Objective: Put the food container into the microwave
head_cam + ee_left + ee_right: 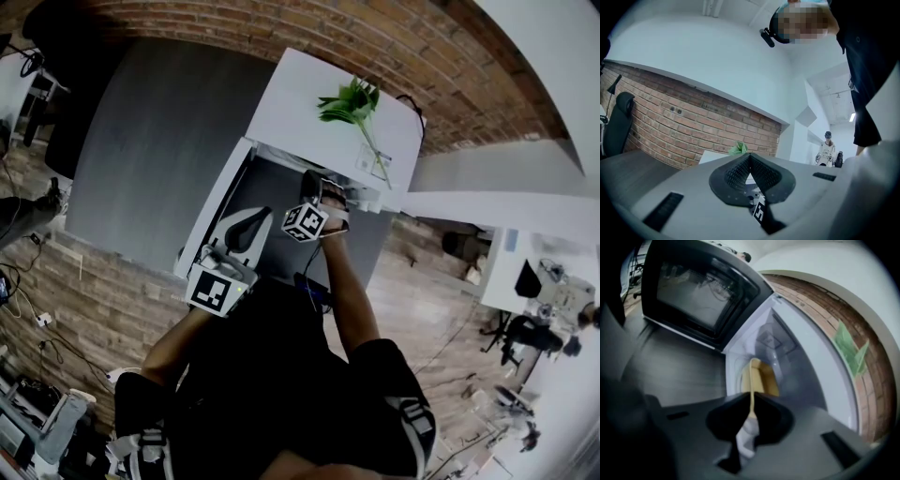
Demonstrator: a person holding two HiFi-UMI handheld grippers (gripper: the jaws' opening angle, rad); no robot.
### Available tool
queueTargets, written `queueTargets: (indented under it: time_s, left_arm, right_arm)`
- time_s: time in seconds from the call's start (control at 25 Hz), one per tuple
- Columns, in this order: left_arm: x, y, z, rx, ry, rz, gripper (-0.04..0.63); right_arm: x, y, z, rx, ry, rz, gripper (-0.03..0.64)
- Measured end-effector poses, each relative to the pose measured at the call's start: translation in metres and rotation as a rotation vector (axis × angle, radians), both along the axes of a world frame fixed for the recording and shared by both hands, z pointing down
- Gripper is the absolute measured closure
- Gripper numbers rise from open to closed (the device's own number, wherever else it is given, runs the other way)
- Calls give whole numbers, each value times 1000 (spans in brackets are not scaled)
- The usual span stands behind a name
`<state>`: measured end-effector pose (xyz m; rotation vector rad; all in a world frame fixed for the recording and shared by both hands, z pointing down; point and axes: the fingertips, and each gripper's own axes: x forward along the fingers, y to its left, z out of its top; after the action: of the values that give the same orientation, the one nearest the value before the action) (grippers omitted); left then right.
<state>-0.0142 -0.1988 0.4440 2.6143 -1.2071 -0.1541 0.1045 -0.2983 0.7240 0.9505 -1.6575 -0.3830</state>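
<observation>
Right tongs (751,397): pinched narrow on the thin rim of the yellow container (765,378), which I hold out ahead of me.
Container: inside the open microwave (801,366), low in the white cavity; I cannot tell whether its base touches the cavity floor.
Left tongs (750,155): tips pressed together with nothing between them, held off to my left and short of the microwave.
Door (698,291): dark-framed with a glass pane, swung wide, on the left of the cavity in the right gripper view.
Plant (349,101): green leaves lying on the microwave's white top.
Surface (675,371): dark grey, carrying the microwave and running out below the door.
Brick wall (693,124): red brick along the far edge of the surface, behind the microwave.
Person (827,151): stands far off in the room, seen small in the left gripper view.
</observation>
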Motion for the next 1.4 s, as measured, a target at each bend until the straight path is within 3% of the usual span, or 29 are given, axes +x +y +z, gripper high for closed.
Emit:
queueTargets:
  time_s: [0.2, 0.52, 0.8, 1.0, 1.24, 1.4]
  left_arm:
    - [-3, 15, -9, 14, 1, -12, 560]
    - [-3, 40, -18, 38, 1, -19, 560]
    - [3, 56, -24, 82, -12, -13, 560]
    - [9, 68, -23, 100, -28, -19, 560]
    - [17, 83, -13, 58, -39, -18, 560]
    - [18, 91, -8, 59, -51, -7, 560]
  right_arm:
    - [-1, 21, -35, 26, -188, 108, 575]
    - [8, 70, -98, 22, -618, 332, 577]
    - [20, 105, -155, 53, -876, 436, 577]
    - [23, 134, -194, 100, -998, 439, 577]
    - [13, 180, -210, 99, -1115, 444, 578]
    - [9, 200, -211, 90, -1125, 449, 581]
